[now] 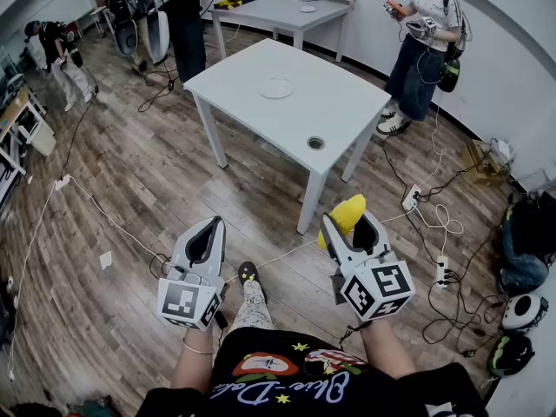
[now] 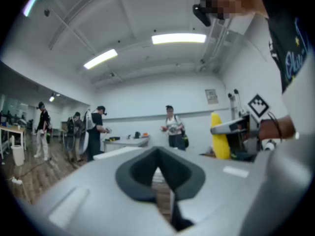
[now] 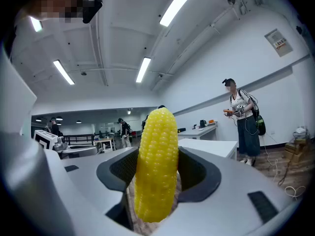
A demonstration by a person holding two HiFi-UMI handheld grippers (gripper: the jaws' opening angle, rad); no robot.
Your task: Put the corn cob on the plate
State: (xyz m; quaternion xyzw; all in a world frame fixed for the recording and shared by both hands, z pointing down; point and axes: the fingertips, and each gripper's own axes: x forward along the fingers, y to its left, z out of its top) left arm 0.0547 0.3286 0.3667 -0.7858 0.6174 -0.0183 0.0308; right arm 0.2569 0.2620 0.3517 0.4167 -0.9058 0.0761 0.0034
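A yellow corn cob (image 1: 345,215) stands upright between the jaws of my right gripper (image 1: 347,227), which is shut on it. In the right gripper view the corn cob (image 3: 156,163) fills the middle, gripped on both sides by the dark pads (image 3: 197,176). My left gripper (image 1: 211,226) hangs level beside it, shut, with nothing in it; its pads (image 2: 140,173) meet. The left gripper view also catches the corn cob (image 2: 220,134) off to the right. A white plate (image 1: 275,88) lies on the white table (image 1: 252,115) well ahead of both grippers.
A small round dark-rimmed thing (image 1: 315,143) sits near the table's front edge. Cables (image 1: 113,224) and a power strip (image 1: 441,272) run across the wooden floor. A person (image 1: 421,42) stands at the right, others at the back left. Bags (image 1: 526,241) lie at the right wall.
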